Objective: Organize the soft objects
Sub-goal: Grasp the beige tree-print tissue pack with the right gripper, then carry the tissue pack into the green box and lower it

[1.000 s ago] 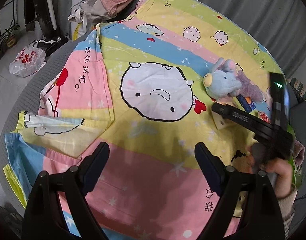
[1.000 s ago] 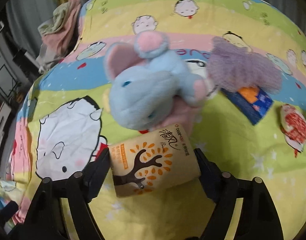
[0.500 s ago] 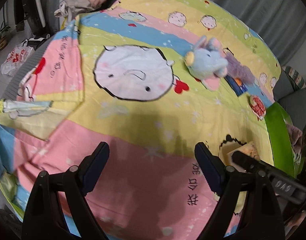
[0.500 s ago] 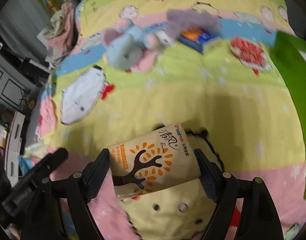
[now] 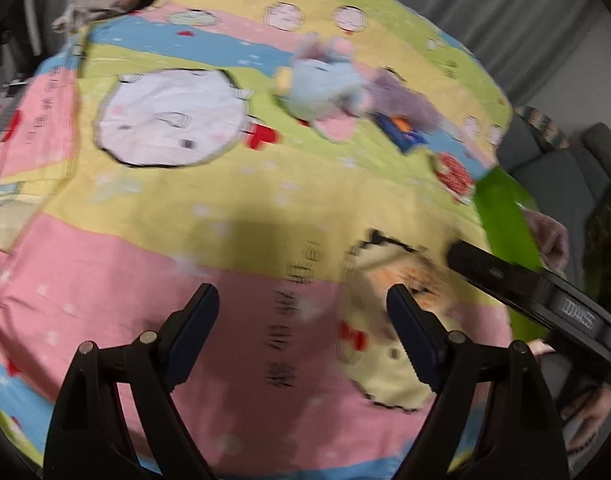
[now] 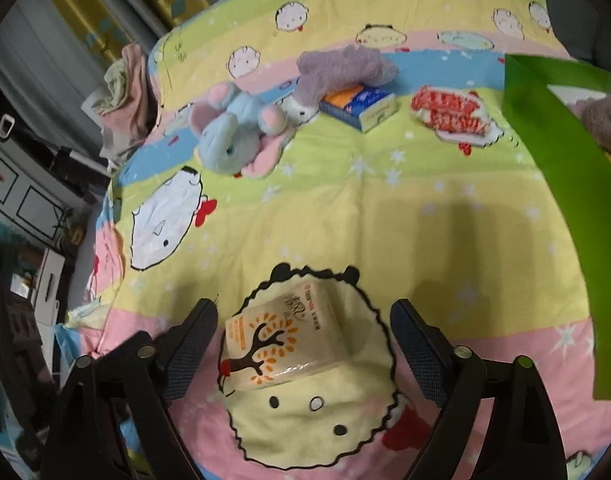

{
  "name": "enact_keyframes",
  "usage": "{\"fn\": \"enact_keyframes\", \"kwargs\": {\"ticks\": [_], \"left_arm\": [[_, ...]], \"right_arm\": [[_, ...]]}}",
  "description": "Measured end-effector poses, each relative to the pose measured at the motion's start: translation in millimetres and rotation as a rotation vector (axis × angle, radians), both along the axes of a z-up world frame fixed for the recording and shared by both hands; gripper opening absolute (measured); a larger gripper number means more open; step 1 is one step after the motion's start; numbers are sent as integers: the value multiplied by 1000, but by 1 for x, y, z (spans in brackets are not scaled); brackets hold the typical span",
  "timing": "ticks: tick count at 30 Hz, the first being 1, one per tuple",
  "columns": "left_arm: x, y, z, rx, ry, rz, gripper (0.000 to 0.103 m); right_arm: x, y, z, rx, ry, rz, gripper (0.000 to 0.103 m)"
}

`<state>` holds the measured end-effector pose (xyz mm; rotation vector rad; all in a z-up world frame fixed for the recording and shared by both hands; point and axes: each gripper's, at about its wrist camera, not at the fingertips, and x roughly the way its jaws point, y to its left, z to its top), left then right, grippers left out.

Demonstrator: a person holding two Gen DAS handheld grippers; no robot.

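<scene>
A tissue pack [image 6: 283,342] lies free on the cartoon bedspread [image 6: 385,216], long axis spanning the wide-open, empty right gripper [image 6: 303,344], nearer than the equally open, empty left gripper [image 5: 301,326] alongside.

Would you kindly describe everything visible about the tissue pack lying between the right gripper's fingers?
The soft cream plastic-wrapped tissue pack bears a brown tree with orange leaves, an orange label strip and red-and-black lettering. Its glossy film is slightly crinkled. It lies flat and slightly askew on the cartoon-printed bedsheet, over a yellow scalloped character face. The right gripper is open; its fingers flank the pack without touching it.
</scene>
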<state>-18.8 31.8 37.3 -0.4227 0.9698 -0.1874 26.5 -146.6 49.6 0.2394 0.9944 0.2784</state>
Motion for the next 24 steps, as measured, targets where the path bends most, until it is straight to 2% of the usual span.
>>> {"fn": "enact_keyframes", "kwargs": {"ticks": [1,3,5,9,11,13,14,18,24], "left_arm": [[0,-5,0,-16,0,-15,78],[1,-14,-2,-51,6,-49,69],[3,-23,-5,-82,16,-79,56],[7,-38,-10,-100,19,-110,51],[9,-41,-11,-100,17,-111,38],[12,-44,-15,-134,33,-132,33],[13,-46,-17,-143,35,-138,33],[13,-49,-14,-93,6,-134,32],[10,-67,14,-44,-83,-155,31]], "right_arm": [[0,-1,0,6,-4,3,60],[2,-2,-2,23,14,13,54],[3,-5,-6,43,31,16,54],[6,-5,-11,65,43,29,54],[7,-4,-14,74,56,36,54],[8,-1,-18,76,69,57,54],[9,1,-21,74,79,64,54],[10,7,-30,53,88,64,54],[3,-4,-11,85,41,45,54]]}}
